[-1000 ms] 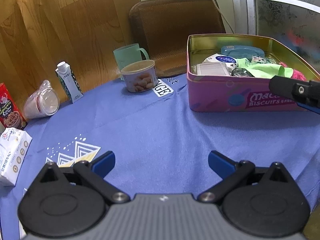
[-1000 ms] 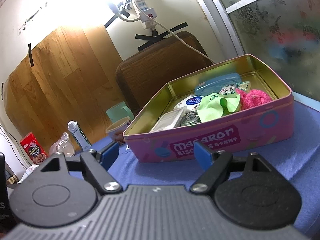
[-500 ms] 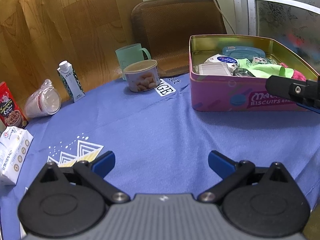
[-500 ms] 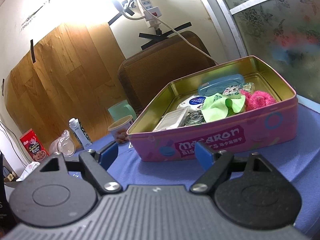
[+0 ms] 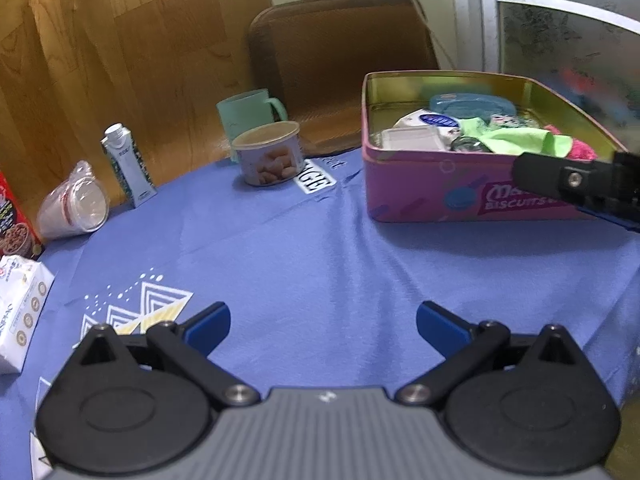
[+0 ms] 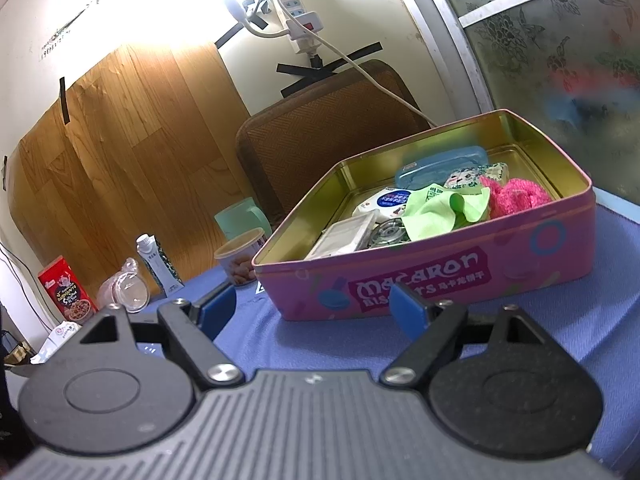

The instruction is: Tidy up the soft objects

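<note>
A pink biscuit tin (image 5: 432,184) stands open on the blue tablecloth; it also shows in the right wrist view (image 6: 560,248). Inside lie a green cloth (image 6: 436,210), a pink fluffy cloth (image 6: 516,196), a blue lid (image 6: 440,162), a white packet (image 6: 386,200) and a clear box (image 6: 346,234). My left gripper (image 5: 322,326) is open and empty above the cloth, left of the tin. My right gripper (image 6: 310,306) is open and empty just in front of the tin; its body shows in the left wrist view (image 5: 576,184).
A peanut can (image 5: 268,152), a green mug (image 5: 246,110), a milk carton (image 5: 126,164), a tipped plastic cup (image 5: 74,204), a red box (image 5: 12,228) and a white tissue pack (image 5: 20,304) sit along the table's far and left sides. A brown chair back (image 5: 340,52) stands behind.
Both grippers stay open and empty. The left view has drifted slightly back and left from the tin. The right view has shifted a little, the tin moving right in frame.
</note>
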A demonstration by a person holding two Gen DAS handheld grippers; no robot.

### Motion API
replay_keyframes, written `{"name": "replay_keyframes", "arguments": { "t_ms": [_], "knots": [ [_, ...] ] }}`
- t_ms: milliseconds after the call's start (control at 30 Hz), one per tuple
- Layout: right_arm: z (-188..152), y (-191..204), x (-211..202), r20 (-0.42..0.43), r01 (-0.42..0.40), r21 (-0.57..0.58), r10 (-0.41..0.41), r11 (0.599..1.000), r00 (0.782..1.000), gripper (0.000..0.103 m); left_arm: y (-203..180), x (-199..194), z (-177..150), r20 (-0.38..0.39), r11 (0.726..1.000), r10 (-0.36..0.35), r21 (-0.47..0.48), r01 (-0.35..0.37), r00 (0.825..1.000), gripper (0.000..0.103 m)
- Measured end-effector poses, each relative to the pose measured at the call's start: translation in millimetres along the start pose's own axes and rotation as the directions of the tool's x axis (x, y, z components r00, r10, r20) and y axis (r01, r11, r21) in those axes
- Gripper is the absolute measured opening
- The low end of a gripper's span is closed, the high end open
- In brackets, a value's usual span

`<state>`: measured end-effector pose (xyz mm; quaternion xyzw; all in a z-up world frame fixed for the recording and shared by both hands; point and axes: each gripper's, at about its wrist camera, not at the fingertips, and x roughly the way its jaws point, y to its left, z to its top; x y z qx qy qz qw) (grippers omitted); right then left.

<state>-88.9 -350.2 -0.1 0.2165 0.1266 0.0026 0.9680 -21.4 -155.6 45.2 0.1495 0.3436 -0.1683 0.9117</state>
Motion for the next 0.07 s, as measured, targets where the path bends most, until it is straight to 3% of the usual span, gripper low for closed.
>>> {"name": "replay_keyframes", "arguments": {
  "t_ms": [67],
  "knots": [
    [-1.0, 0.6, -0.2, 0.005, 0.006, -0.007, -0.006, 1.0, 1.0, 0.086, -1.1, -0.7, -0.1, 0.006, 1.0, -0.01, 0.005, 0.01, 1.0, 0.103]
  ]
}}
